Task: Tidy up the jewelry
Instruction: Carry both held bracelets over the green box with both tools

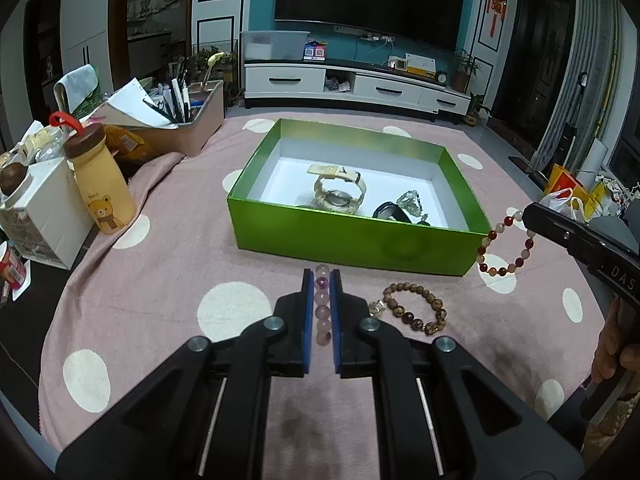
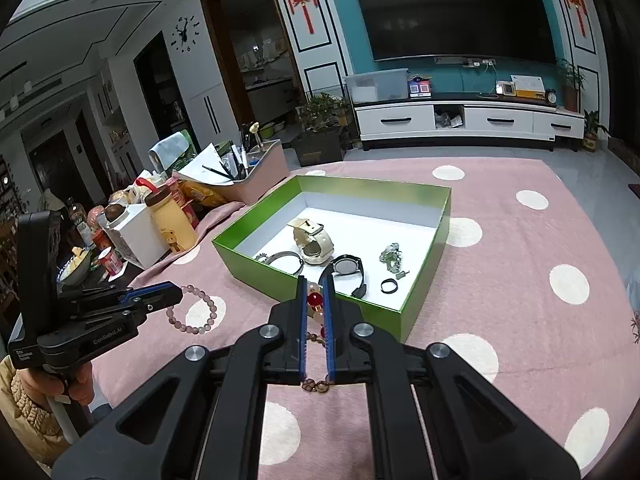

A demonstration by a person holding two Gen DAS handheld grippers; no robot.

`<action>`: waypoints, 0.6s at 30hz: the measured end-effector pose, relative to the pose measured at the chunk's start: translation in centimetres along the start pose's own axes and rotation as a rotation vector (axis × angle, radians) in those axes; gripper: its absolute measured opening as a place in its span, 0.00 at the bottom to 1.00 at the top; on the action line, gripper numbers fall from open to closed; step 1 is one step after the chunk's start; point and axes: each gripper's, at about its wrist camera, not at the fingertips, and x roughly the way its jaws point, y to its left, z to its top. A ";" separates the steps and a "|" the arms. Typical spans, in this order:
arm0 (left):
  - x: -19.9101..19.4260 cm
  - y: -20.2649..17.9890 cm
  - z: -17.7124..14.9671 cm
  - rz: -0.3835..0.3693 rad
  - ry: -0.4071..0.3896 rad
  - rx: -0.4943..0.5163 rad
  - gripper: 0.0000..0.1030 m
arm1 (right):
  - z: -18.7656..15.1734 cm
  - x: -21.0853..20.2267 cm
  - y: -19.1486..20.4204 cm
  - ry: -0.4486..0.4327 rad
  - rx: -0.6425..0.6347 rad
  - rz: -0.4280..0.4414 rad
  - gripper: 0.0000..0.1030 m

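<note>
Three bracelets: the left gripper [image 1: 322, 280] clamps a pink one [image 1: 323, 304] edge-on, the right gripper [image 2: 315, 280] a red one [image 1: 506, 245], and a brown one [image 1: 416, 308] lies flat near the box's [image 1: 348, 236] front corner.

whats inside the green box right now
Inside the green cardboard box: a cream strap watch, a black watch, a silver bangle, a small black ring and a silvery trinket. Its near wall hides part of the floor.

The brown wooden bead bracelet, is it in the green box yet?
Out. The brown bracelet lies on the pink cloth in front of the green box.
</note>
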 end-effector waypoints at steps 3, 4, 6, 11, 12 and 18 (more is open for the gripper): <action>-0.1 -0.4 0.3 -0.001 -0.005 0.009 0.07 | 0.0 -0.2 -0.3 -0.004 0.007 -0.004 0.07; -0.1 -0.5 0.4 -0.002 -0.007 0.011 0.07 | 0.0 -0.2 -0.4 -0.005 0.009 -0.004 0.07; -0.1 -0.7 0.6 -0.004 -0.008 0.015 0.07 | -0.1 -0.4 -0.7 -0.009 0.014 -0.004 0.07; 0.0 -1.2 1.0 -0.006 -0.011 0.025 0.07 | -0.2 -0.7 -1.2 -0.016 0.028 -0.006 0.07; 0.0 -1.2 1.0 -0.006 -0.011 0.026 0.07 | -0.2 -0.7 -1.2 -0.017 0.032 -0.006 0.07; 0.0 -1.3 1.5 -0.015 -0.024 0.028 0.07 | -0.3 -0.6 -1.7 -0.007 0.051 -0.017 0.07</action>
